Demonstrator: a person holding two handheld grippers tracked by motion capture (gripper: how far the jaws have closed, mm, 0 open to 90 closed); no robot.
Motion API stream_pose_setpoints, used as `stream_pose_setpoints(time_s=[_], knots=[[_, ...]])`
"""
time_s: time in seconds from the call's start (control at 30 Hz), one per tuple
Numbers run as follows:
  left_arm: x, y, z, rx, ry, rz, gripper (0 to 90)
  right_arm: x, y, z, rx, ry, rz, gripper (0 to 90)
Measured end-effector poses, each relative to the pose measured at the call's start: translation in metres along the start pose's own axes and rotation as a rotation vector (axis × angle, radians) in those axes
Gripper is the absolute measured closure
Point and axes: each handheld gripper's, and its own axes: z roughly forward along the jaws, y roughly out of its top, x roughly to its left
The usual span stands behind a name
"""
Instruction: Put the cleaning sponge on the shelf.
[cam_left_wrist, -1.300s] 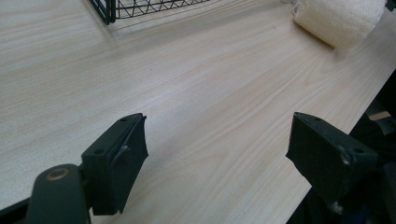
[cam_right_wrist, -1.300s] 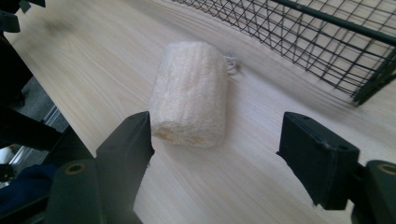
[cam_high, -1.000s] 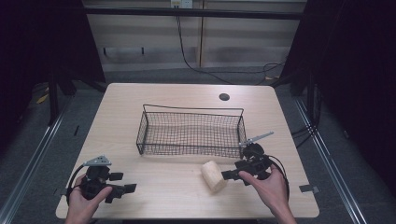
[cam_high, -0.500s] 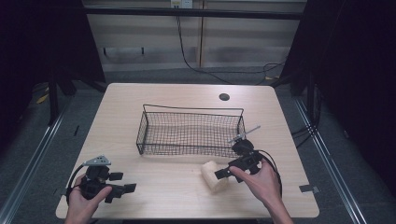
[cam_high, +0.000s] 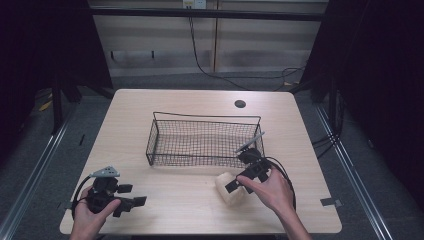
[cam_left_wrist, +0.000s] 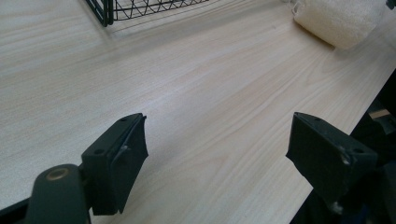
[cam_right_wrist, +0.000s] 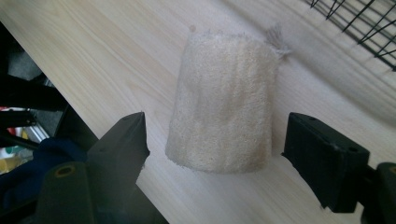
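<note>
**A:** Why is the right gripper (cam_high: 234, 186) sitting so low by the front edge of the table (cam_high: 165, 107)?

**B:** It's lining up on the cream loofah roll (cam_right_wrist: 223, 107), which lies on its side on the wood just in front of the wire basket (cam_high: 202, 141). In the right gripper view the roll sits between the two fingers (cam_right_wrist: 122, 140), with a gap on either side, so nothing is pinched yet.

**A:** So the fingers are spread?

**B:** Yes, and they've just been opening a little wider. I'd guess that's to clear the roll's width, since it's nearly as broad as the opening.

**A:** Why come at it across the short side?

**B:** Squeezing across the round body probably gives the softest, surest hold; the frayed end points toward the basket and offers nothing firm.

**A:** And the left gripper (cam_high: 127, 202)?

**B:** It's parked near the table's front left corner, well apart from the roll, fingers (cam_left_wrist: 116, 161) spread over bare wood and holding nothing. It looks kept out of the way so the right hand (cam_high: 270, 187) has room.

**A:** The basket's placement?

**B:** Close behind the roll, so a lift into it would be short.
</note>
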Motion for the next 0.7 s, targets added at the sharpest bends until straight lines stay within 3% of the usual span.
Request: stream_pose_setpoints(time_s=[0.47,0.7], knots=[[0.000,0.000,-0.001,0.002,-0.004,0.002,19.4,0.004,0.016,0.017,0.116,-0.036,0.000,19.4],[0.000,0.000,0.000,0.008,-0.007,0.000,19.2,0.002,0.019,0.025,0.135,-0.039,0.006,19.1]])
